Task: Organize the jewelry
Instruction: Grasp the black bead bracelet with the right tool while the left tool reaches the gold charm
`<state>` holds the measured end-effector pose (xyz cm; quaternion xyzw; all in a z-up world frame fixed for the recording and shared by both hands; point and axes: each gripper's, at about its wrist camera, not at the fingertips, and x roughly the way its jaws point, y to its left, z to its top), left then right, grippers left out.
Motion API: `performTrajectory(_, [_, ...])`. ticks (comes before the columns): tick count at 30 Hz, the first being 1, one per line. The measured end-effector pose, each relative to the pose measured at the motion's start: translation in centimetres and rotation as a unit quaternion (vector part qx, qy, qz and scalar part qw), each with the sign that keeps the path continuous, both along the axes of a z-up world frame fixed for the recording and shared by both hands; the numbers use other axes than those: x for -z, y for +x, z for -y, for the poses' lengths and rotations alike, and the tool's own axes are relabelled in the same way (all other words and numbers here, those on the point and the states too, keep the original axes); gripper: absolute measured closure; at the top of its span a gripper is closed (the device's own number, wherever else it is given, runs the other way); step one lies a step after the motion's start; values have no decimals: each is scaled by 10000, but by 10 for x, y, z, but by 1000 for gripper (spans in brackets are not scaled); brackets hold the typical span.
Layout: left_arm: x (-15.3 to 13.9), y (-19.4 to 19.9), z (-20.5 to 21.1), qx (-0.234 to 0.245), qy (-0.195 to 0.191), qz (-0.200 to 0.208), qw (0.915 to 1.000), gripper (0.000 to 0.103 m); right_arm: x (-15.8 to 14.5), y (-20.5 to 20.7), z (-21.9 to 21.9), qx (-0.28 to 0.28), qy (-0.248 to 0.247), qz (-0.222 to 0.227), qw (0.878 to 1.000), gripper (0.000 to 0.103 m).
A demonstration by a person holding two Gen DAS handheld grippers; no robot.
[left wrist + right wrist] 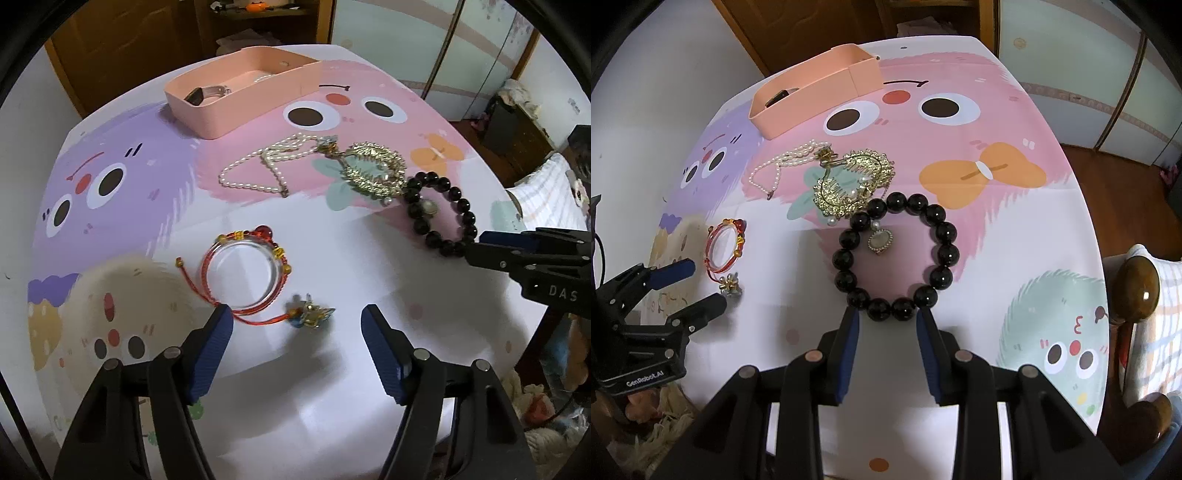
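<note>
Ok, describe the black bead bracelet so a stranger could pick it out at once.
Start at the pink tray at the table's far end, then come nearer past the gold hair comb. Touching it lies the black bead bracelet: the only ring of large glossy black beads, circling a small oval pendant.

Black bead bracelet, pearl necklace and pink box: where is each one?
Black bead bracelet (946,232): right wrist view, a bead on its right side.
Pearl necklace (243,182): left wrist view, its lower strand.
Pink box (236,105): left wrist view, its front wall.
</note>
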<state>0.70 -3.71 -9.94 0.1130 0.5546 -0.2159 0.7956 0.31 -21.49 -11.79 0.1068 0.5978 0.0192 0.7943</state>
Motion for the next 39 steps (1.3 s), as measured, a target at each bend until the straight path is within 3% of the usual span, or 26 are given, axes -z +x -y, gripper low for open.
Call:
performTrajectory(2, [0, -2, 1, 33, -36, -34, 10000, 34, 0, -1, -1, -33, 12, 39, 10000, 71])
performTrajectory(6, [6, 1, 5, 85, -2, -222, 9997, 48, 3, 0, 0, -12, 41, 55, 10000, 71])
performTrajectory(13, [13, 4, 10, 111, 40, -343, 9993, 52, 6, -3, 11, 157, 193, 40, 9997, 71])
performTrajectory(18, [17, 7, 11, 108, 100, -450, 9989, 76, 8, -4, 13, 197, 263, 46, 9995, 71])
performTrajectory(31, [14, 8, 7, 94, -2, -435, 9990, 83, 9, 0, 31, 601, 658, 70, 9960, 71])
performTrajectory(39, [7, 8, 2, 7, -132, -334, 9994, 83, 13, 22, 44, 840, 415, -41, 9956, 71])
